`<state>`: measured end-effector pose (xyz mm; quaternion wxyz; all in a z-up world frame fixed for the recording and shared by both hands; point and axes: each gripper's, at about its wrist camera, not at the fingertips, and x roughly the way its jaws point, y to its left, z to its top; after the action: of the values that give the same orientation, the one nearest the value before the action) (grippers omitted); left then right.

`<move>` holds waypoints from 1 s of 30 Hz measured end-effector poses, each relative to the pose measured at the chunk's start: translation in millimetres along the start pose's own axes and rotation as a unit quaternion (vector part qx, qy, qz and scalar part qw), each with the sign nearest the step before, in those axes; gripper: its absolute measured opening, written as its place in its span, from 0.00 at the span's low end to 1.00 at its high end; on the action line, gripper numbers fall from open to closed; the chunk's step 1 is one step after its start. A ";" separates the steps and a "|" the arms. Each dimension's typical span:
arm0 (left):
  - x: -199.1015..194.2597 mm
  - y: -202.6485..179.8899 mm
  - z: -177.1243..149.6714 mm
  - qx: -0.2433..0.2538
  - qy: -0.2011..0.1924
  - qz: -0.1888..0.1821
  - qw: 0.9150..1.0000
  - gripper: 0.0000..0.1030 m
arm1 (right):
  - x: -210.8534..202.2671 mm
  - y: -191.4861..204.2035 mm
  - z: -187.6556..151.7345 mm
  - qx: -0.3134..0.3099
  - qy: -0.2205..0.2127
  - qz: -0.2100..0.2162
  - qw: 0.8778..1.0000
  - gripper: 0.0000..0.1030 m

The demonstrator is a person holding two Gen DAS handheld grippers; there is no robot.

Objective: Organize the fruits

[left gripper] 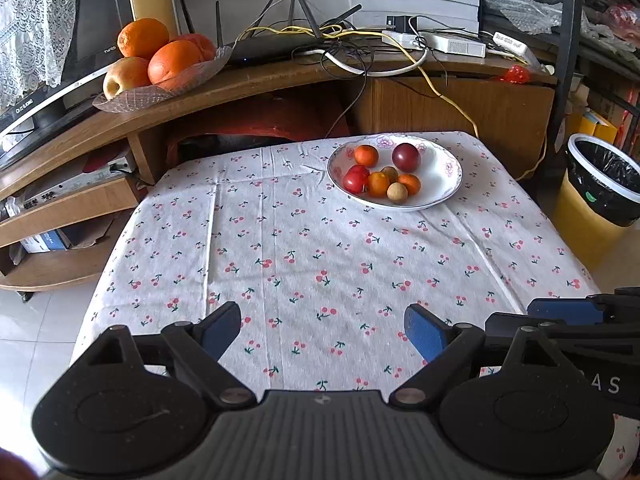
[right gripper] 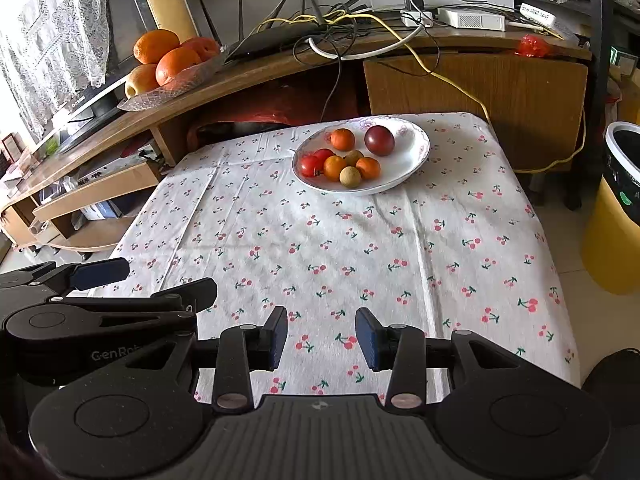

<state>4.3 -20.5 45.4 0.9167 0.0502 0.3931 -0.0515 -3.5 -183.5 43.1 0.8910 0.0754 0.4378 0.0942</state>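
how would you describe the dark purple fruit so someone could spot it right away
On the cherry-print tablecloth, find the white floral-rimmed plate near the far edge. The purple fruit lies at the back of the plate, beside a small orange. It is the biggest fruit there and the only dark maroon one; the others are orange, red or tan.

Plate on table far side; 8 fruits inside; glass dish on shelf behind-left.
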 end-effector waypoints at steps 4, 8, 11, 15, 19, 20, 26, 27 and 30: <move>-4.4 -0.6 -4.0 0.000 -0.001 0.001 1.000 0.94 | -2.4 1.2 -3.3 -0.001 -0.001 0.000 1.000 0.34; -7.0 -0.5 -5.9 0.000 -0.001 0.002 1.000 0.94 | -4.8 2.3 -6.5 -0.001 -0.001 -0.001 1.000 0.34; -9.3 -0.5 -7.3 0.000 -0.001 0.003 1.000 0.94 | -6.9 3.6 -8.9 -0.001 -0.002 0.000 1.000 0.34; -11.0 -1.5 -8.2 0.002 -0.001 0.005 1.000 0.94 | -7.9 4.1 -9.8 -0.001 -0.002 -0.001 1.000 0.34; -12.5 -1.9 -9.1 0.002 -0.002 0.006 1.000 0.93 | -8.2 4.3 -10.5 -0.001 -0.002 0.000 1.000 0.34; -12.6 -1.9 -9.2 0.002 -0.002 0.006 1.000 0.93 | -7.8 4.2 -9.9 -0.001 -0.002 0.000 1.000 0.34; -13.4 -2.0 -9.1 0.002 -0.001 0.007 1.000 0.93 | -8.6 4.8 -11.7 -0.001 -0.001 -0.001 1.000 0.34; -13.5 -1.9 -9.1 0.002 -0.002 0.007 1.000 0.93 | -8.6 4.8 -11.6 -0.001 -0.001 -0.001 1.000 0.34; -13.4 -1.4 -10.0 0.002 -0.002 0.006 1.000 0.93 | -9.0 4.9 -12.5 -0.001 -0.002 -0.001 1.000 0.34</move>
<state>-12.2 -19.8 48.3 0.9176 0.0547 0.3910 -0.0465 -19.3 -180.1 43.5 0.8918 0.0741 0.4363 0.0939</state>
